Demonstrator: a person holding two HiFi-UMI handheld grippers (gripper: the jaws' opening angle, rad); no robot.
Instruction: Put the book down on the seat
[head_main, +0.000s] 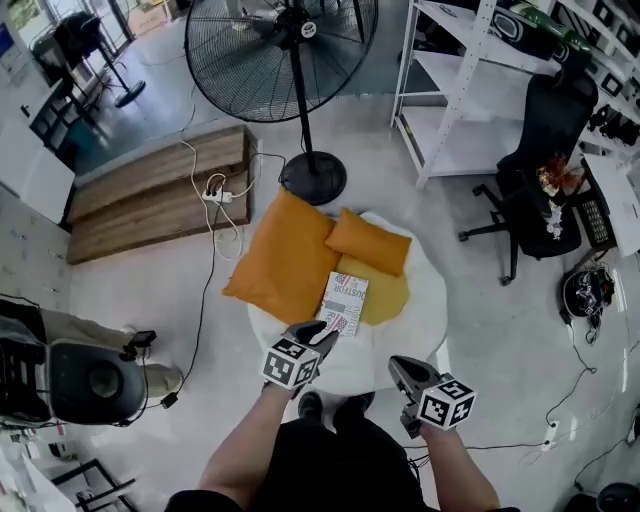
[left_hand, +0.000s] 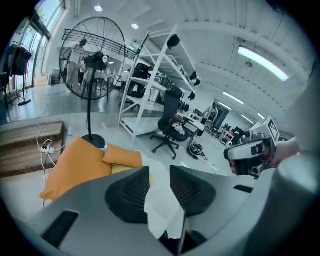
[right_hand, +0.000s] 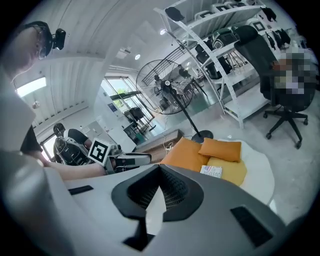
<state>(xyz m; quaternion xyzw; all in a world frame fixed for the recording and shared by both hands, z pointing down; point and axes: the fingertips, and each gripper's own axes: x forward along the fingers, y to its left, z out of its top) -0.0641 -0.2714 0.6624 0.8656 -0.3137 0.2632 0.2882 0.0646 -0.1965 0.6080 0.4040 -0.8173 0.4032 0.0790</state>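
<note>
left claw (left_hand: 160, 172): apart, empty | right claw (right_hand: 160, 168): closed, empty | book (head_main: 343, 303): on seat (head_main: 428, 300)

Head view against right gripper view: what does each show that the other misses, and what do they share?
Only the head view: the person's shoes and the marker cube on the right gripper. Only the right gripper view: the windows and a ceiling light. Both: the book lying on the yellow cushion of the white seat, the standing fan and the left gripper.
</note>
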